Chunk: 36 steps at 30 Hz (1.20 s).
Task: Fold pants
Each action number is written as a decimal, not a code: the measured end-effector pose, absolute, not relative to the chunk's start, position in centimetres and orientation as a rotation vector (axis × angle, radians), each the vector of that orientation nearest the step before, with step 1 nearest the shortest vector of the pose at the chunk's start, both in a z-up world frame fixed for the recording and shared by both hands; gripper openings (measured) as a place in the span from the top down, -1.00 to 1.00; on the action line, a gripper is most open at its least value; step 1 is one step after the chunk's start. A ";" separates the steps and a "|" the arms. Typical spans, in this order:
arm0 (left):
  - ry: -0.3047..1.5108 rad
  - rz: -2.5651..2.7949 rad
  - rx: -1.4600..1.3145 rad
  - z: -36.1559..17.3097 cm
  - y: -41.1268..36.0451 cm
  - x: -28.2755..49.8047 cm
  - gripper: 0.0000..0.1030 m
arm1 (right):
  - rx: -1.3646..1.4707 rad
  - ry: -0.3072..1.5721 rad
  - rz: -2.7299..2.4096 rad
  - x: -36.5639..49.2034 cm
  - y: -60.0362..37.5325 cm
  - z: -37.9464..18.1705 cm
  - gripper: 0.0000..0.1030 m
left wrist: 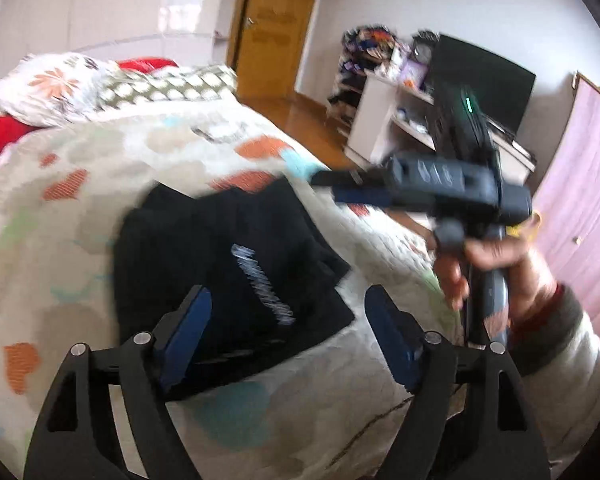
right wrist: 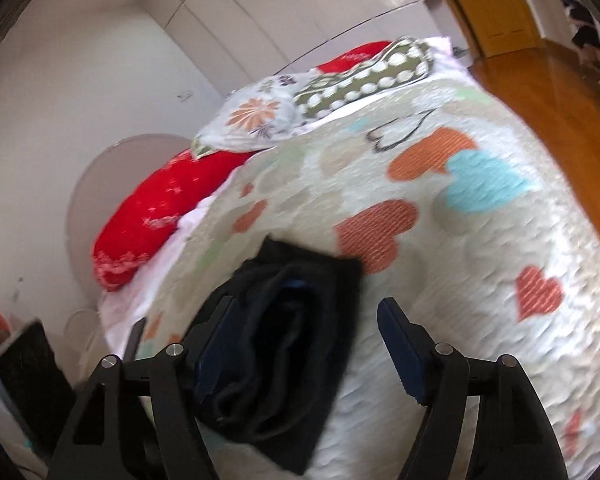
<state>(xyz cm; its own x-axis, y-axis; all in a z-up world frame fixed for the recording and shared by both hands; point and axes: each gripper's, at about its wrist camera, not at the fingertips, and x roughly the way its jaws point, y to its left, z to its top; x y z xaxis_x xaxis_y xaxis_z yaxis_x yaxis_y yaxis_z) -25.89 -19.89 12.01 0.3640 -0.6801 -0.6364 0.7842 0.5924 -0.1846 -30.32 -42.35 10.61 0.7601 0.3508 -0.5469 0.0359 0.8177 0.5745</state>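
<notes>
The left gripper (left wrist: 288,328) hangs with its fingers spread wide and nothing between them, just above the black pants (left wrist: 228,268), which lie folded into a compact bundle on the heart-patterned bedspread (left wrist: 100,184). The right gripper (right wrist: 308,344) is likewise spread and empty, over the same bundle. Farther off, pillows (right wrist: 256,116) sit at the head of the bed, with a wooden door (left wrist: 276,20) beyond.

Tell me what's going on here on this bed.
A person with a two-finger gripper in each hand is folding black pants on a heart-patterned bedspread. The pants lie in a compact folded bundle. The left gripper and right gripper both hover open above it, holding nothing. The pictures are motion-blurred.
</notes>
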 end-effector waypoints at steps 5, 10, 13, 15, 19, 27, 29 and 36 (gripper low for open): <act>0.729 -0.760 0.178 10.7 -18.0 -22.3 -0.62 | 0.498 0.797 0.203 -28.9 -38.0 8.8 0.00; 0.805 -0.716 0.123 8.4 -17.3 -20.6 -0.62 | 0.347 0.797 0.199 -30.2 -36.5 10.1 0.71; 0.829 -0.728 0.121 7.3 -17.1 -21.4 -0.62 | 0.355 0.837 0.160 -31.2 -37.7 8.6 0.70; 0.865 -0.741 0.134 6.2 -17.4 -21.5 -0.62 | 0.387 0.881 0.129 -31.1 -38.5 6.8 0.59; 0.907 -0.749 0.104 5.5 -17.3 -21.9 -0.63 | 0.401 0.857 0.070 -32.0 -40.0 8.3 0.16; 0.885 -0.739 0.113 6.1 -17.0 -22.0 -0.63 | 0.210 0.785 0.211 -24.8 -36.4 13.9 0.08; 0.895 -0.744 0.100 5.8 -17.0 -22.0 -0.63 | 0.140 0.845 0.255 -21.1 -34.4 13.1 0.08; 0.894 -0.752 0.091 5.4 -16.9 -21.9 -0.64 | 0.056 1.050 0.348 -13.9 -31.1 7.9 0.27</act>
<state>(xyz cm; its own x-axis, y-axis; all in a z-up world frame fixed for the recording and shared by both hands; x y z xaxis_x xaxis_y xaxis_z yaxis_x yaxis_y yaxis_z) -21.95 -16.91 5.45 0.3918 -0.5551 -0.7338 0.6278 0.7443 -0.2279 -13.87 -31.06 7.95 0.4479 0.3077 -0.8395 -0.2548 0.9439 0.2100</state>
